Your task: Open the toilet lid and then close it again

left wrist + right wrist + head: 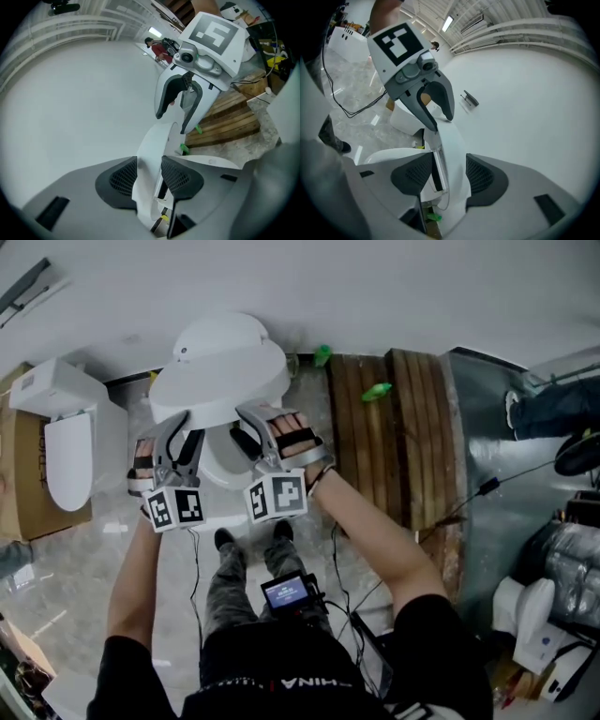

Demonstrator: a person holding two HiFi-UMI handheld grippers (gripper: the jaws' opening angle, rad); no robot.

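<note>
Person: black short-sleeved shirt [281, 673] with white lettering at the hem, grey trousers [230, 582], black shoes [223, 538]. Small lit screen [288, 592] at the waist. Left tool [183, 423] and right tool [246, 426]: curved grey shells, dark mesh pads [124, 177], thin black cables [196, 568]. White cubes [176, 508] carry black square markers. Black straps cross the right hand [295, 442].
</note>
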